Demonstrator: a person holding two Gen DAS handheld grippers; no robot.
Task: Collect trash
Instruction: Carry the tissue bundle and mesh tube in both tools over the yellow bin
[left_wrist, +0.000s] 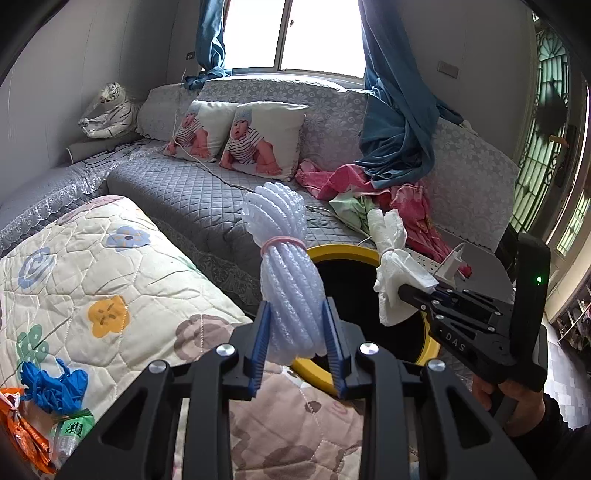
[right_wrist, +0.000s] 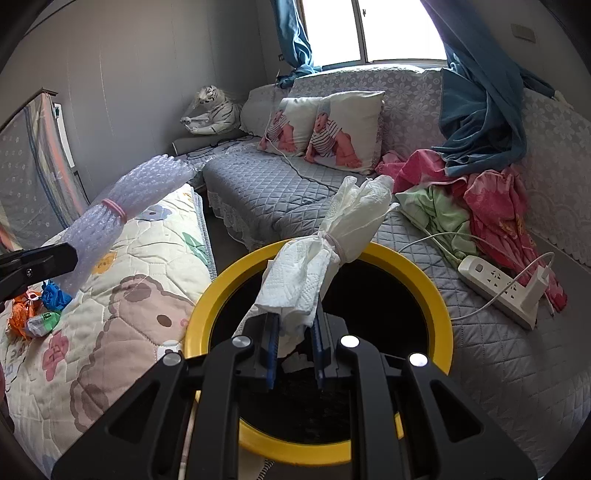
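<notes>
My left gripper (left_wrist: 297, 347) is shut on a bubble-wrap roll (left_wrist: 284, 258) tied with a pink rubber band, held near the left rim of the yellow-rimmed black bin (left_wrist: 343, 253). The roll also shows in the right wrist view (right_wrist: 122, 210). My right gripper (right_wrist: 293, 350) is shut on a white tissue bundle (right_wrist: 325, 251) tied with a band, held over the mouth of the bin (right_wrist: 207, 295). The right gripper (left_wrist: 417, 291) and the tissue bundle (left_wrist: 391, 258) also show in the left wrist view. A blue crumpled glove (left_wrist: 51, 384), an orange wrapper (left_wrist: 22, 424) and a green packet (left_wrist: 74, 428) lie on the quilt.
A floral quilt (left_wrist: 110, 280) lies to the left of the bin. A grey sofa (right_wrist: 266, 195) stands behind with two baby-print pillows (right_wrist: 332, 129), pink and green clothes (right_wrist: 461, 199), a blue curtain (right_wrist: 480, 118) and a white power strip (right_wrist: 498, 284) with cables.
</notes>
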